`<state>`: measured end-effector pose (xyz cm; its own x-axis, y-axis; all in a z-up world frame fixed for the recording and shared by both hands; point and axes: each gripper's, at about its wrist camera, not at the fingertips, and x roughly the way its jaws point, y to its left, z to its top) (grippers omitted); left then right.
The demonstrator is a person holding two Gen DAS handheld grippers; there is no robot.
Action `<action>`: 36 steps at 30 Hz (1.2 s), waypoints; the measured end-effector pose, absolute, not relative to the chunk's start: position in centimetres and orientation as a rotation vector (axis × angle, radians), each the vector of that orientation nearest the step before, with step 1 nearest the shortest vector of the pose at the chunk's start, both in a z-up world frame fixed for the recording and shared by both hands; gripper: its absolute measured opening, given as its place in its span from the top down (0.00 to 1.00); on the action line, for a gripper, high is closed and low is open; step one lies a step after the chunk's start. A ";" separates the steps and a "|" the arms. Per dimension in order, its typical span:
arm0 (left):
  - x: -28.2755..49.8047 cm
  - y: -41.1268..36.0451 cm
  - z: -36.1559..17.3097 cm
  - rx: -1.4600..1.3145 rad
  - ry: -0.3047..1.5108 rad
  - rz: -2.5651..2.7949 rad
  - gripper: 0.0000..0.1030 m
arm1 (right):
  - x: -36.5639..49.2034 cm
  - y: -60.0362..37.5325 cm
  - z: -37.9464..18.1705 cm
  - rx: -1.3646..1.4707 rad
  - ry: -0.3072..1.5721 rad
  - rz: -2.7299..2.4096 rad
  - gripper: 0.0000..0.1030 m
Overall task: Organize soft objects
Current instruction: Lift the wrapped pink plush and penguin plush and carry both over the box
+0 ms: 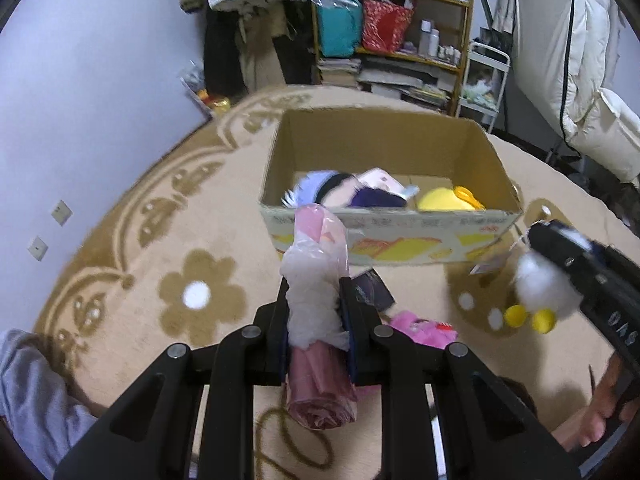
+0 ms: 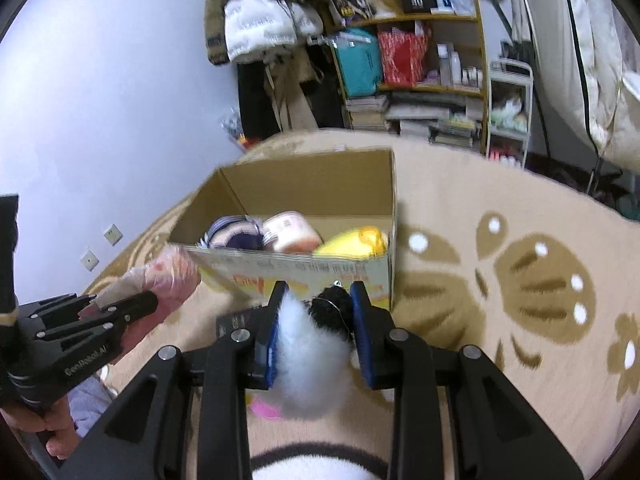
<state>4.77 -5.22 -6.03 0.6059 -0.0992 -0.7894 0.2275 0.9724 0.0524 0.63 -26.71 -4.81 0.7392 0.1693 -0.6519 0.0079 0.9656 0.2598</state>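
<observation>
My left gripper (image 1: 316,292) is shut on a pink soft roll wrapped in a clear plastic bag (image 1: 318,264), held above the rug just short of the cardboard box (image 1: 388,236). My right gripper (image 2: 319,300) is shut on a fluffy white and black plush (image 2: 312,360); its yellow feet (image 1: 528,318) hang down in the left wrist view. The open box (image 2: 304,272) holds a yellow plush (image 1: 444,200), a doll with pale blue and black hair (image 1: 332,188) and other soft toys. In the right wrist view the left gripper (image 2: 132,304) shows at the left with the pink roll (image 2: 172,276).
A pink plush (image 1: 424,328) and a dark card (image 1: 372,292) lie on the beige flowered rug (image 1: 200,220) before the box. Behind stand a crowded wooden shelf (image 1: 400,40), hanging coats (image 1: 248,8) and a white cart (image 1: 488,80). A person's hand (image 1: 600,412) grips the right handle.
</observation>
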 end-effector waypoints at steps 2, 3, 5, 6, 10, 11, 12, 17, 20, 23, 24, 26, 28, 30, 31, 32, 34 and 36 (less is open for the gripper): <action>4.9 -4.9 -5.5 0.145 0.885 -0.181 0.82 | 0.6 -26.7 -3.9 0.249 0.709 0.090 0.69; 4.9 -4.7 -5.2 0.137 0.880 -0.179 0.82 | 0.6 -26.6 -3.4 0.243 0.693 0.092 0.69; 5.0 -4.4 -4.7 0.135 0.870 -0.174 0.82 | 0.6 -26.5 -2.9 0.234 0.674 0.093 0.69; 5.0 -4.2 -4.4 0.138 0.861 -0.168 0.82 | 0.7 -26.4 -2.5 0.230 0.664 0.095 0.69; 4.9 -3.8 -3.3 0.142 0.824 -0.144 0.82 | 1.2 -26.2 -1.5 0.216 0.633 0.102 0.69; 5.0 -3.7 -3.1 0.143 0.814 -0.137 0.82 | 1.4 -26.1 -1.1 0.210 0.626 0.105 0.69; 5.0 -3.6 -2.8 0.146 0.802 -0.127 0.82 | 1.7 -25.9 -0.8 0.205 0.621 0.108 0.69; 5.1 -3.6 -1.5 0.165 0.731 -0.106 0.82 | 2.8 -25.5 0.6 0.189 0.583 0.120 0.69; 5.6 -3.6 -0.9 0.170 0.704 -0.093 0.82 | 3.5 -25.4 1.3 0.183 0.564 0.129 0.69; 6.2 -3.6 -0.3 0.158 0.687 -0.091 0.82 | 4.1 -25.3 1.8 0.177 0.549 0.135 0.69; 6.4 -3.6 -0.2 0.156 0.680 -0.086 0.82 | 4.4 -25.3 2.0 0.178 0.543 0.137 0.69; 7.0 -3.6 0.1 0.156 0.665 -0.074 0.82 | 4.9 -25.4 2.3 0.181 0.534 0.138 0.69; 7.6 -3.6 0.3 0.150 0.658 -0.072 0.82 | 5.6 -25.5 2.5 0.181 0.528 0.139 0.69; 8.3 -3.7 0.5 0.136 0.660 -0.082 0.82 | 6.3 -25.5 2.7 0.175 0.523 0.137 0.69; 8.8 -3.7 0.7 0.116 0.667 -0.098 0.82 | 6.5 -25.6 2.8 0.171 0.521 0.137 0.69; 9.3 -3.7 0.8 0.093 0.674 -0.118 0.82 | 6.9 -25.6 2.8 0.165 0.518 0.135 0.69; 10.1 -3.7 0.7 0.076 0.675 -0.131 0.82 | 7.6 -25.6 2.7 0.156 0.517 0.132 0.69; 10.8 -4.1 0.6 0.089 0.671 -0.120 0.82 | 8.4 -25.7 2.6 0.153 0.517 0.129 0.69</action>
